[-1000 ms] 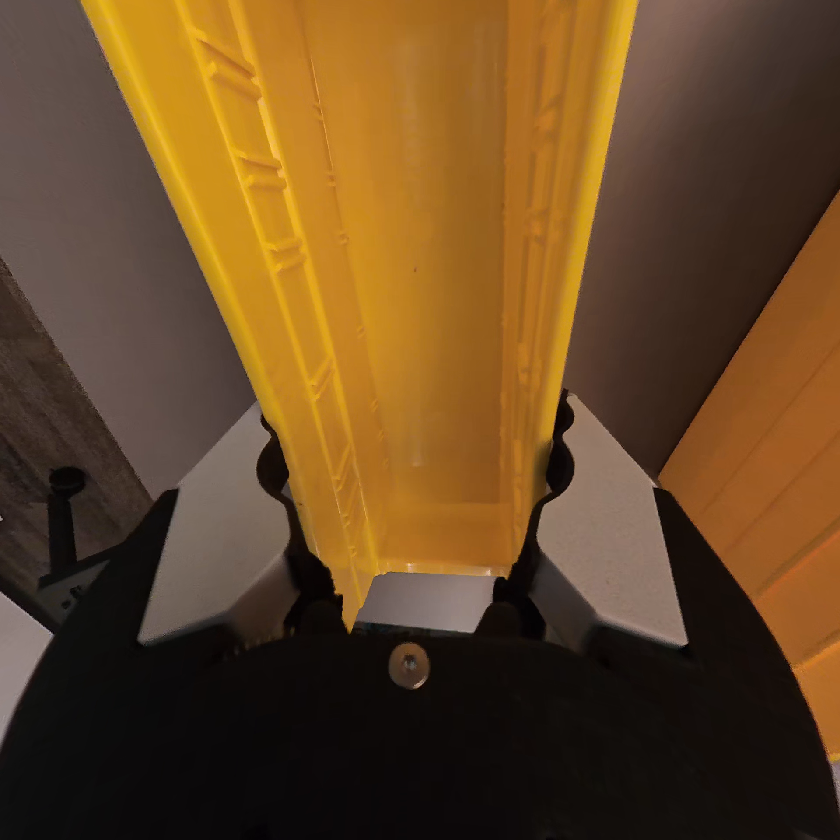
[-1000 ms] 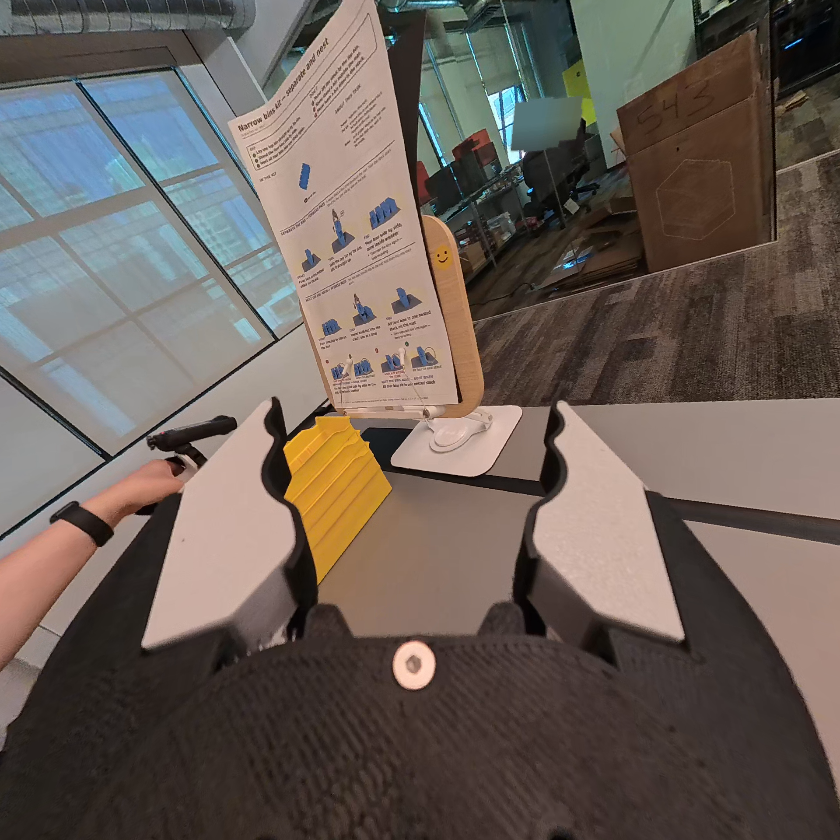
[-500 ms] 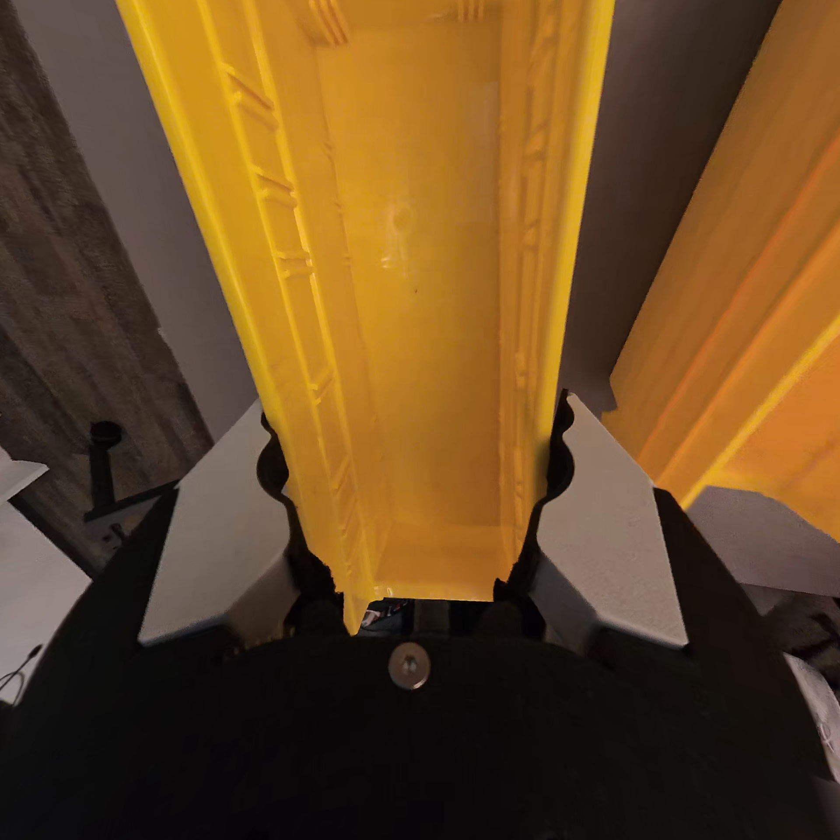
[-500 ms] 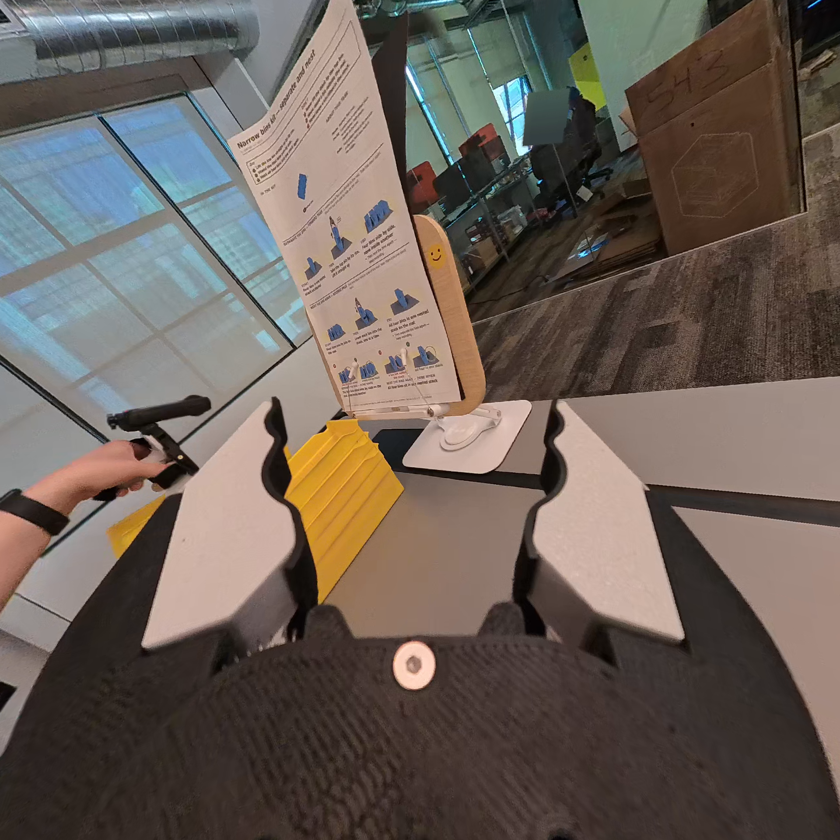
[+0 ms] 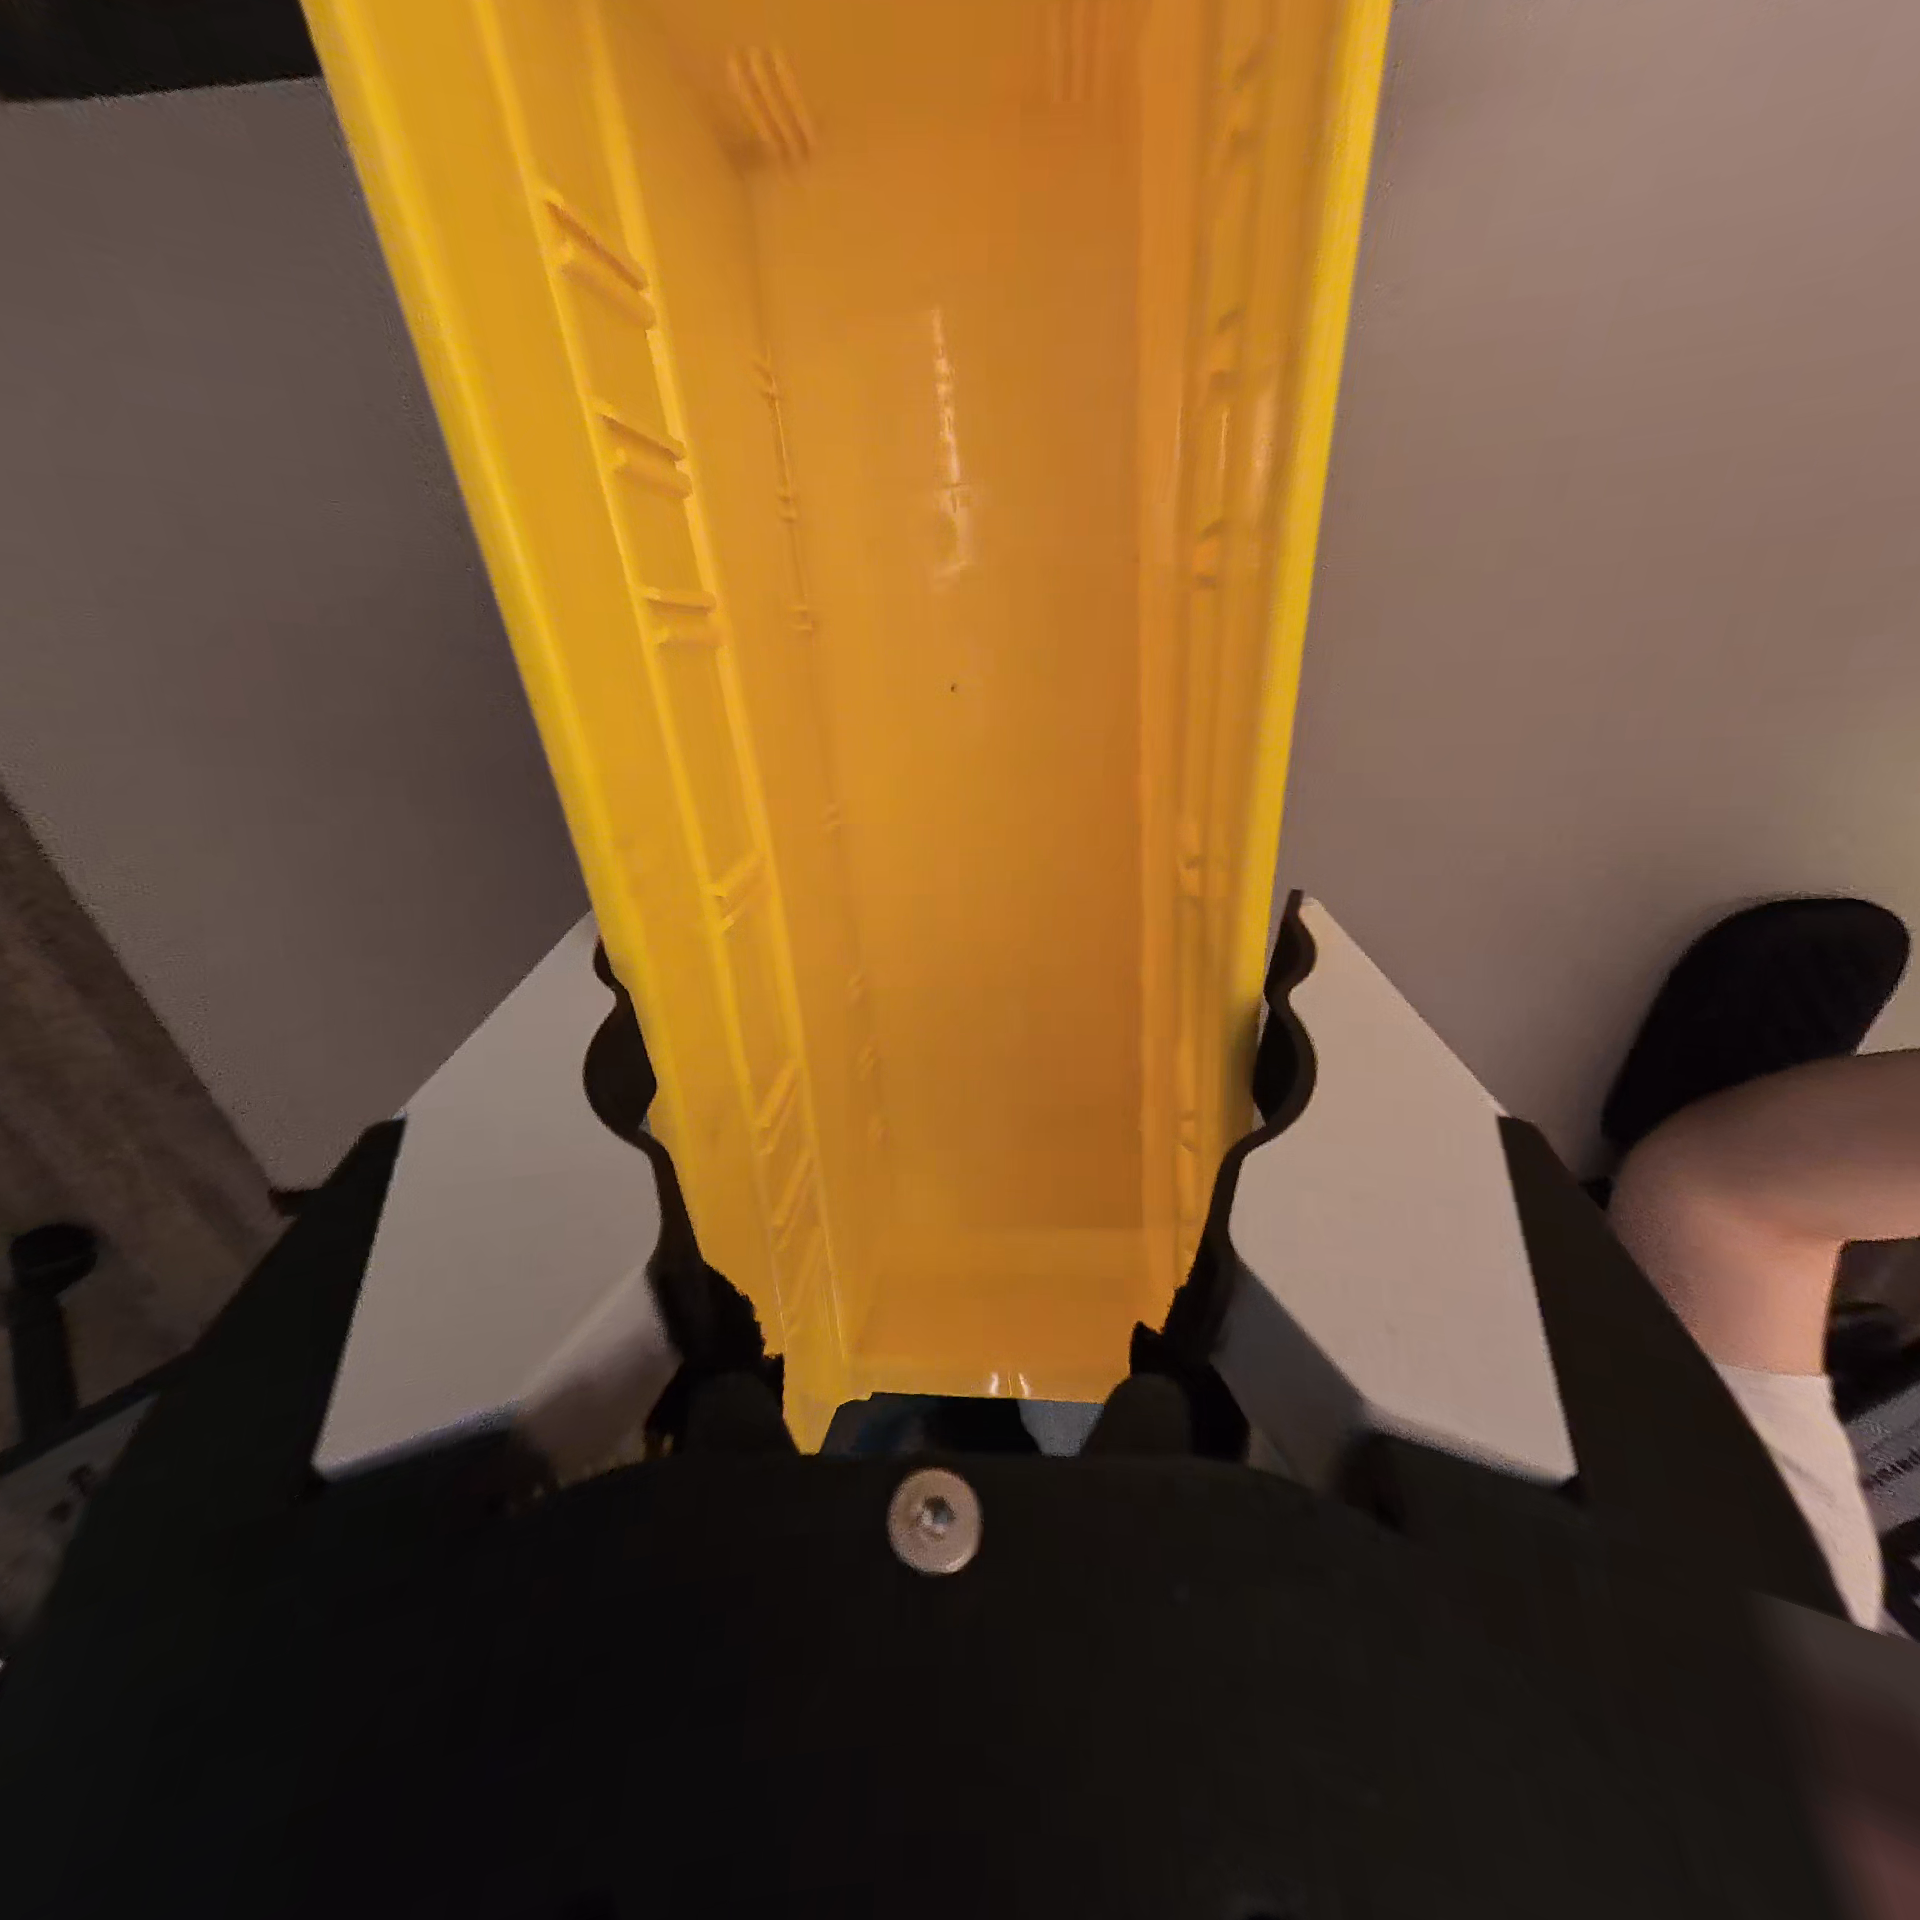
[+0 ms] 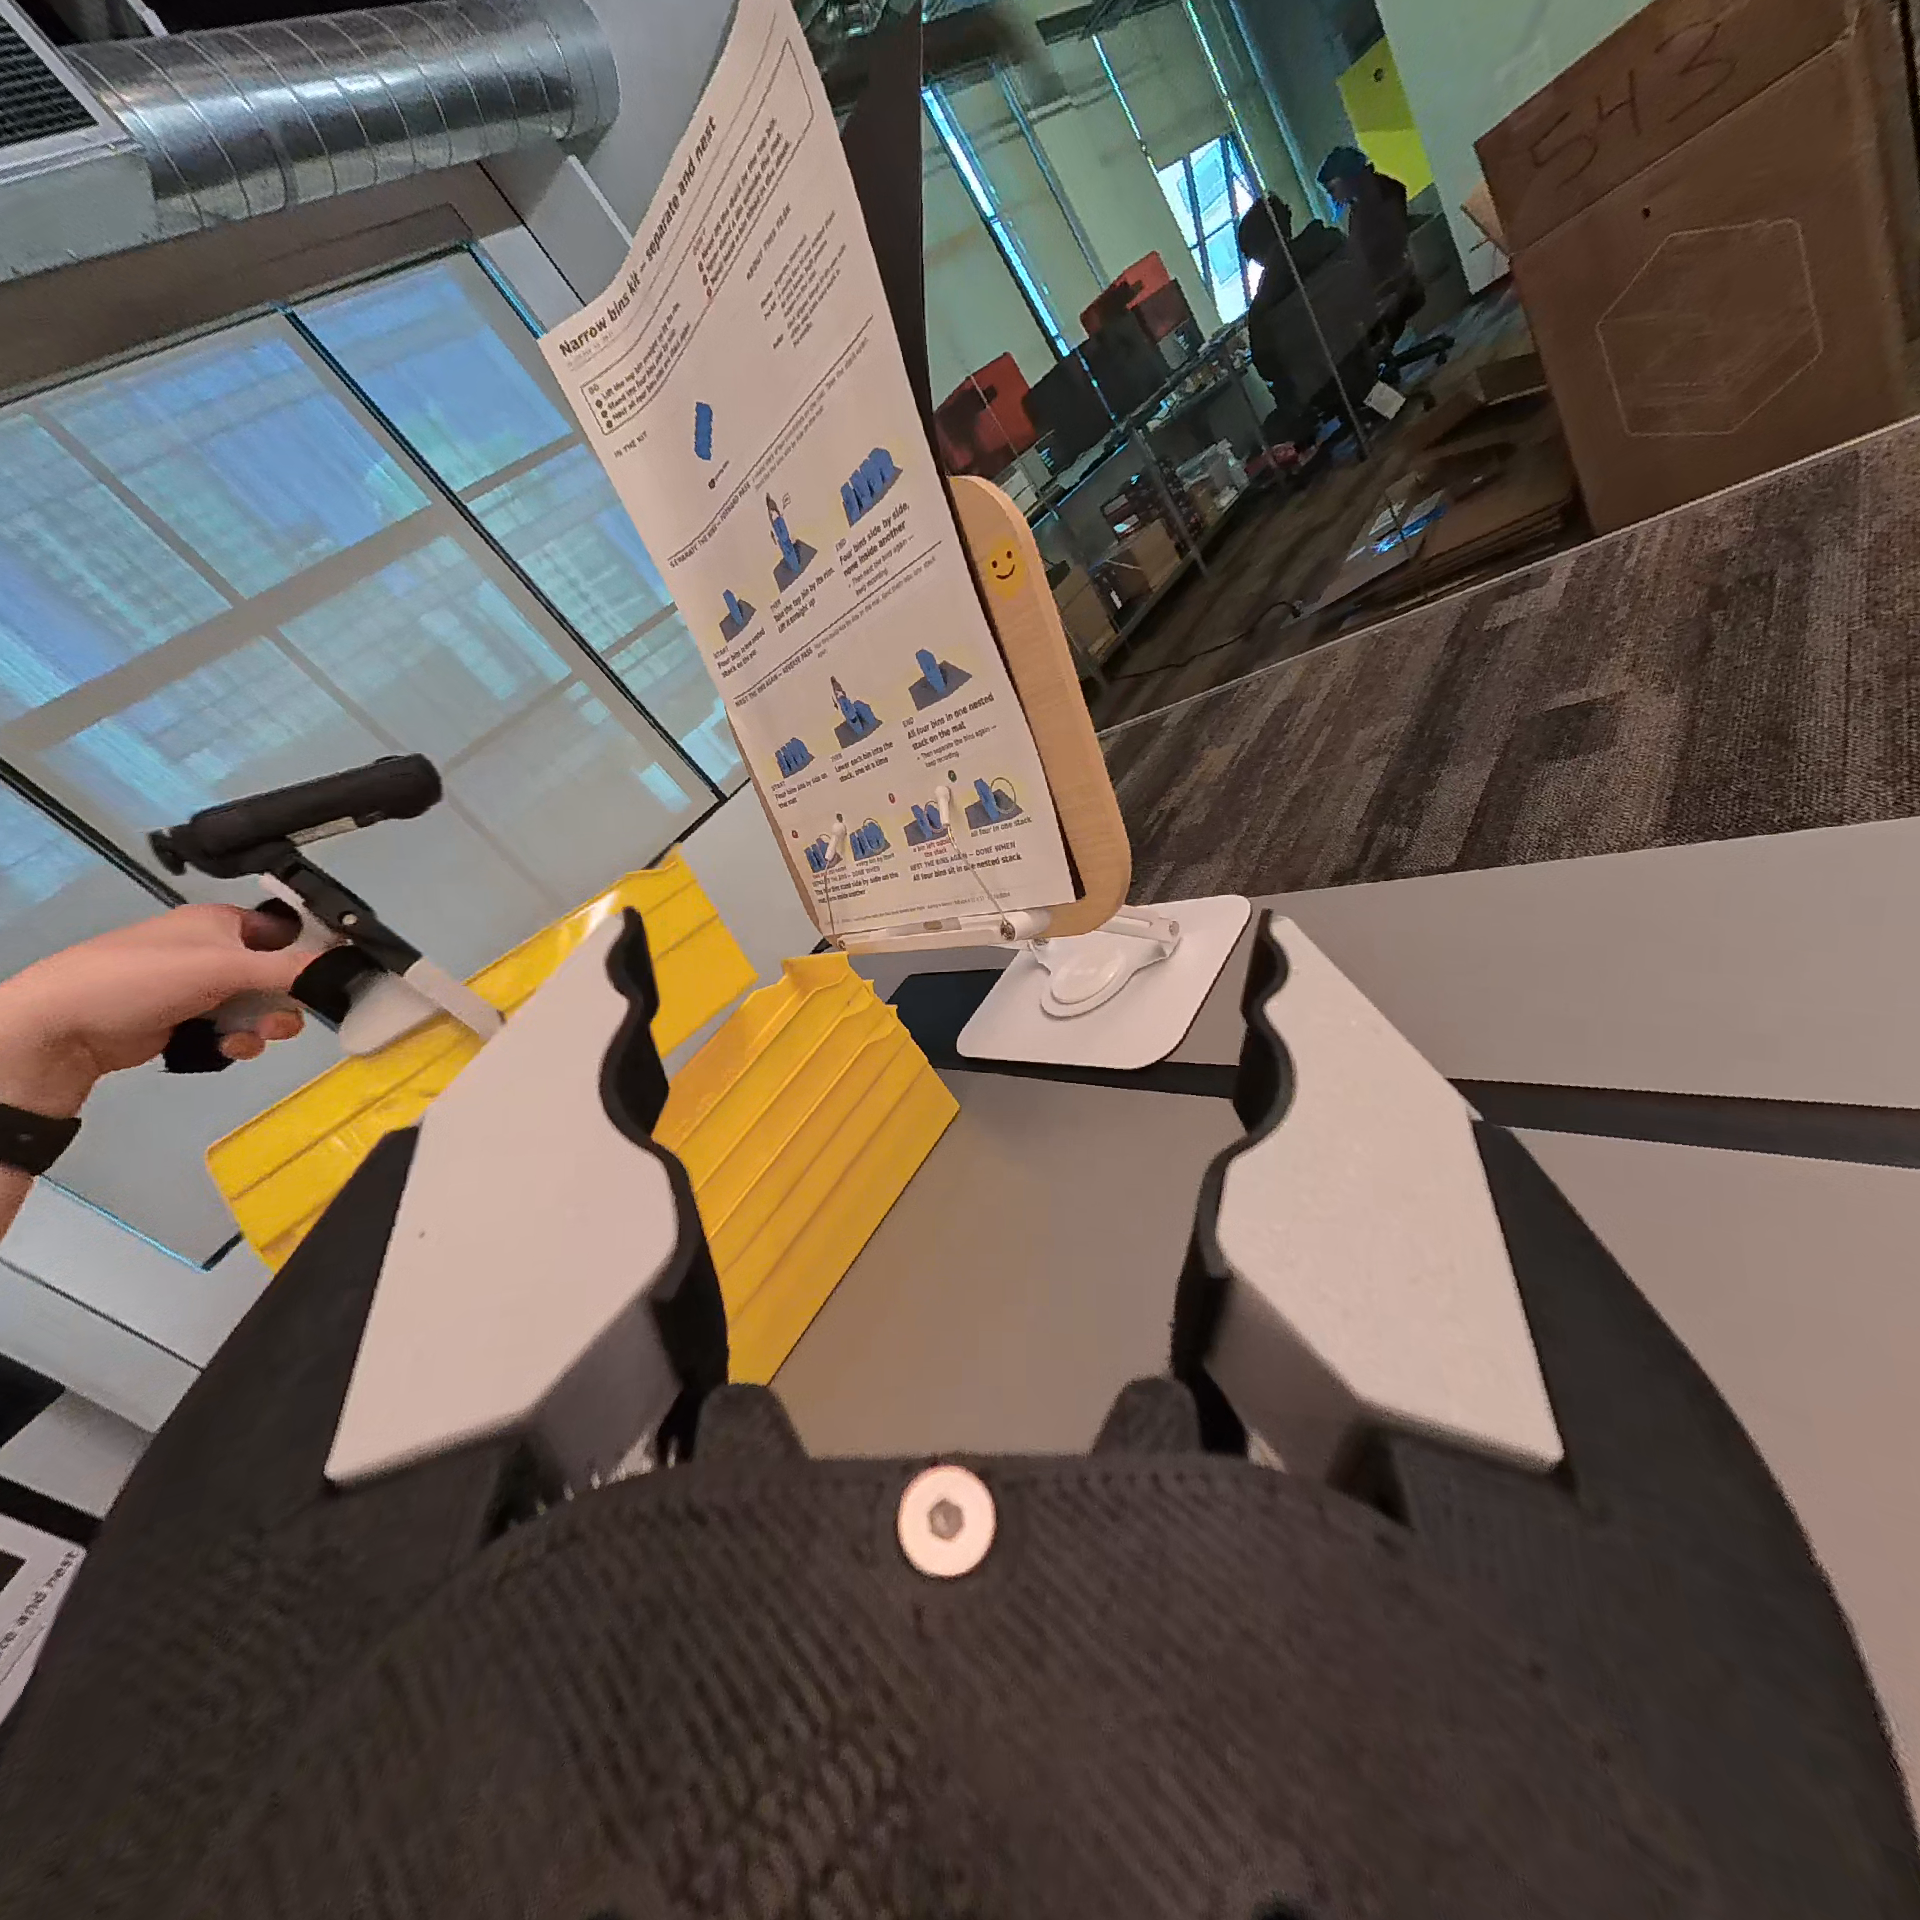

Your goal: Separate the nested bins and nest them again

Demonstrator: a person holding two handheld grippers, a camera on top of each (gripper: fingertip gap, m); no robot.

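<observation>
yellow bin (image 5: 966, 727) clamped at both side walls by left hand-held gripper (image 5: 945, 997), extending toward 12 o'clock; right hand-held gripper (image 6: 945, 997) wide and bare above tabletop (image 6: 1662, 935), nested bins (image 6: 810, 1132) at its 10 o'clock.

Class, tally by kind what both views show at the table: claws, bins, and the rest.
Claws: 2 (left, right)
Held bin: 1
Bin stack: 1
Sheet: 1
Stand: 1
Total: 6

Open-plan office, carpet (image 6: 1558, 727), desks (image 6: 1122, 416), exposed duct (image 6: 343, 94)
</observation>
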